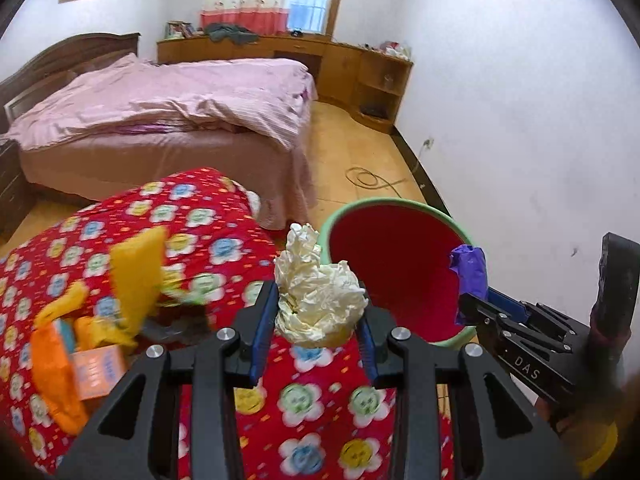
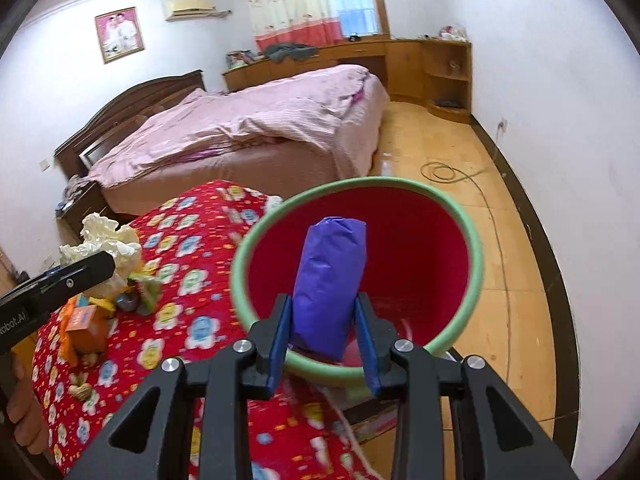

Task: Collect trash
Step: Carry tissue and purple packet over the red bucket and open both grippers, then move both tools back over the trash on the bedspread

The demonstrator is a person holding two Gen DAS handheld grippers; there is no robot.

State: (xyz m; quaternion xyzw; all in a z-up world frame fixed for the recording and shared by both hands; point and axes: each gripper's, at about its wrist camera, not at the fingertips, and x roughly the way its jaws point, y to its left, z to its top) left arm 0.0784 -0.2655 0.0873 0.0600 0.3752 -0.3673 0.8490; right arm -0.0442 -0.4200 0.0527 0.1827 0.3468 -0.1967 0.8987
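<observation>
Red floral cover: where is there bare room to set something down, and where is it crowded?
The red floral cover is bare between the trash pile and the green-rimmed bin, and along its near part. Crowding sits at the cover's left: orange packets, wrappers, peanuts. The bin looks empty inside; the floor between bed and wall is open except for a cable.

Yellow and orange packets [image 1: 132, 280] on the quilt [image 1: 224, 240] blur together

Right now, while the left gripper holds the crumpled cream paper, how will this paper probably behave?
The crumpled cream paper looks light and springy: the left gripper pinches only its base, yet it stands upright. Its loose folds would probably crush easily, and it should drop without rolling far.
</observation>
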